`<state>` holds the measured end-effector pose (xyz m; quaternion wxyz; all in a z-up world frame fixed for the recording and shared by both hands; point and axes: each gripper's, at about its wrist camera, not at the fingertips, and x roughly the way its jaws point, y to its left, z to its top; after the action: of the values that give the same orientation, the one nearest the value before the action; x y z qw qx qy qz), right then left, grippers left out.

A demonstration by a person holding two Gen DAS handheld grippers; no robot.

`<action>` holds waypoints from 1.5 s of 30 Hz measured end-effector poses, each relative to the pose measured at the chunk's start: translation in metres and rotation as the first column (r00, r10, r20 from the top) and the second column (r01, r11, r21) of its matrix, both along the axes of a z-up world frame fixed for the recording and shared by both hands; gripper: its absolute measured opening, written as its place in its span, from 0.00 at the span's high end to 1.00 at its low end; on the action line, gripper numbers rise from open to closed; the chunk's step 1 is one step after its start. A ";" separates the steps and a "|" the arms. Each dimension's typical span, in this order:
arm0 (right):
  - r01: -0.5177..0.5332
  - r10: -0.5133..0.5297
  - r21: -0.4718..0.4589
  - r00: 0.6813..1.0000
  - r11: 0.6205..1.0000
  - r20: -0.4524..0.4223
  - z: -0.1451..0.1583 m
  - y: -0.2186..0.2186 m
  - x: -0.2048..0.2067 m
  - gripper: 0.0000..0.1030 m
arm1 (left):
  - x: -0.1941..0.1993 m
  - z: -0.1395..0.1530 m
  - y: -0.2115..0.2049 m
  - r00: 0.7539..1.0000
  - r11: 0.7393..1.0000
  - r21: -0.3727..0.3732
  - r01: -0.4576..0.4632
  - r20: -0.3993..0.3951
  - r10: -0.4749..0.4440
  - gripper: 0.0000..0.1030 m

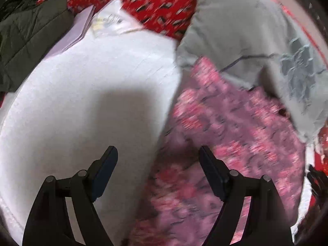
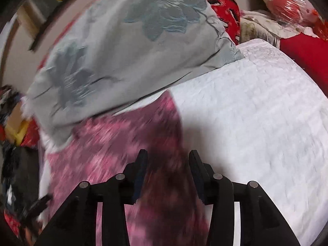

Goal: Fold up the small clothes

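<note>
Left wrist view shows the left gripper [image 1: 157, 153] angled down over a white quilted bed cover [image 1: 82, 94], jaws spread wide and empty. One finger hangs over the white cover, the other over the blurred pink floral garment [image 1: 231, 135], which lies on the bed in the lower right of the frame, its upper edge against a grey embroidered pillow [image 1: 246, 30]. A red patterned cloth [image 1: 160, 2], papers [image 1: 110, 20] and a dark jacket [image 1: 30, 32] lie along the top. Right wrist view shows the right gripper [image 2: 168, 157] tilted down with jaws partly open, gripping nothing; the garment lies beneath, at lower left.
</note>
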<state>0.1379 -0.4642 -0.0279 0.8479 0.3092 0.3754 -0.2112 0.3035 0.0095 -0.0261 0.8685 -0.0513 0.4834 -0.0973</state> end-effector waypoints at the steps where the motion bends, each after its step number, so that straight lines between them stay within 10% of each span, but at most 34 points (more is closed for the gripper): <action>1: 0.015 -0.015 0.002 1.000 1.000 -0.015 -0.005 -0.005 0.009 0.56 | 0.000 0.003 -0.005 1.000 1.000 -0.011 0.008 0.021 -0.008 0.21; 3: 0.044 -0.042 0.030 0.998 0.999 -0.047 -0.016 -0.015 0.026 0.58 | 0.001 0.004 -0.016 0.999 1.000 -0.007 0.022 0.039 -0.021 0.21; 5: 0.007 -0.007 0.039 1.000 0.999 -0.014 -0.018 -0.016 0.039 0.91 | 0.009 -0.006 -0.030 1.000 0.998 0.058 0.021 0.010 -0.022 0.21; 6: -0.009 0.009 0.003 1.000 1.000 -0.009 -0.017 -0.014 0.043 0.92 | 0.013 -0.014 -0.038 1.000 0.993 0.116 0.020 -0.006 -0.020 0.20; 10: -0.022 0.011 -0.101 0.994 0.995 -0.112 -0.019 -0.011 0.052 0.81 | 0.006 -0.012 -0.059 0.999 0.970 0.243 0.011 0.043 -0.022 0.20; 13: -0.066 0.060 -0.145 0.997 0.987 -0.047 0.005 0.006 0.037 0.81 | -0.003 0.001 -0.060 0.998 0.984 0.178 0.026 0.058 -0.037 0.20; 16: -0.141 0.146 -0.139 0.989 0.980 0.033 0.014 0.031 0.008 0.60 | -0.010 -0.006 -0.068 0.998 0.986 0.156 0.062 0.006 -0.063 0.20; 20: -0.235 0.215 -0.119 0.964 0.965 -0.159 -0.021 0.053 0.000 0.56 | -0.025 -0.013 -0.074 0.993 0.975 0.191 0.115 -0.021 -0.113 0.19; 27: -0.315 0.310 -0.182 0.949 0.931 -0.055 0.012 0.119 -0.007 0.46 | -0.009 0.004 -0.016 0.983 0.979 0.137 0.154 -0.122 -0.137 0.20; 31: -0.544 0.538 -0.204 0.838 0.814 -0.088 0.009 0.211 0.016 0.39 | 0.006 0.007 0.017 0.977 0.985 0.109 0.133 -0.180 -0.112 0.20; 37: -0.798 0.782 -0.319 0.586 0.512 -0.211 -0.013 0.358 0.034 0.38 | 0.030 0.000 0.047 0.962 0.985 0.102 0.141 -0.248 -0.112 0.20; 40: -0.831 0.807 -0.408 0.511 0.377 -0.295 -0.025 0.407 0.037 0.36 | 0.039 -0.001 0.056 0.956 0.987 0.076 0.141 -0.271 -0.116 0.20; 45: -0.742 0.695 -0.611 0.594 0.277 -0.406 -0.048 0.445 0.054 0.29 | 0.053 0.001 0.053 0.944 0.983 0.049 0.176 -0.291 -0.155 0.20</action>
<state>0.1919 -0.0190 -0.0761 0.8843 -0.2666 0.3795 0.0537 0.3566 0.0623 -0.0255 0.7796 0.0081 0.6095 -0.1436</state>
